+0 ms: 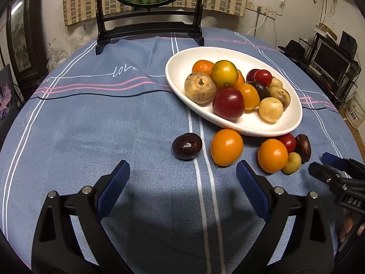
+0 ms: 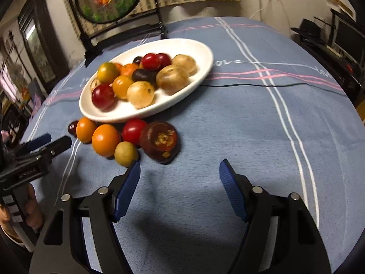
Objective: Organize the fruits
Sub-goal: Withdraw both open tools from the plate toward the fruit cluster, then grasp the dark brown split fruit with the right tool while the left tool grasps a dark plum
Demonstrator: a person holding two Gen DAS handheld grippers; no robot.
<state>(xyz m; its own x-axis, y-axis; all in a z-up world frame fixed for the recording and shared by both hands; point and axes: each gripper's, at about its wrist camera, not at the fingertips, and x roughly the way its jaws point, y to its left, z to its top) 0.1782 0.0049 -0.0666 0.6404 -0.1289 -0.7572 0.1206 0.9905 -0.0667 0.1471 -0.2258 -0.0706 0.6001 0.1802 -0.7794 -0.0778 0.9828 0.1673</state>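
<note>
Hovering over the blue striped cloth of the counter (image 1: 91, 118), left gripper (image 1: 182, 173) stands wide open with nothing between its blue pads, angled down at the cloth. Just beyond its tips: a dark plum-like fruit (image 1: 187, 146) lying alone, and an orange fruit (image 1: 226, 147) just beside it, close against the near rim of the white oval dish (image 1: 178, 84). Right gripper (image 2: 180, 171) also gapes, roughly mid-wide, empty, tilted down; its left pad tip sits very near a small yellow-green fruit (image 2: 126, 154), contact not certain. Ahead of it, a loose cluster on the cloth: a dark brown-red fruit with a scarred top (image 2: 160, 142), a red one (image 2: 133, 131), a second orange one (image 2: 105, 139); these crowd together, touching or nearly so. Each gripper shows at the edge of the other's view; part of a hand (image 2: 32, 210) is seen on the left gripper's handle in the right wrist view. The dish holds a heap of mixed fruit, orange, red, tan and dark, piled toward one side. Behind the dish, a black-framed round screen (image 1: 148, 22) stands at the far edge of the counter. Right wrist view is slightly blurred.
</note>
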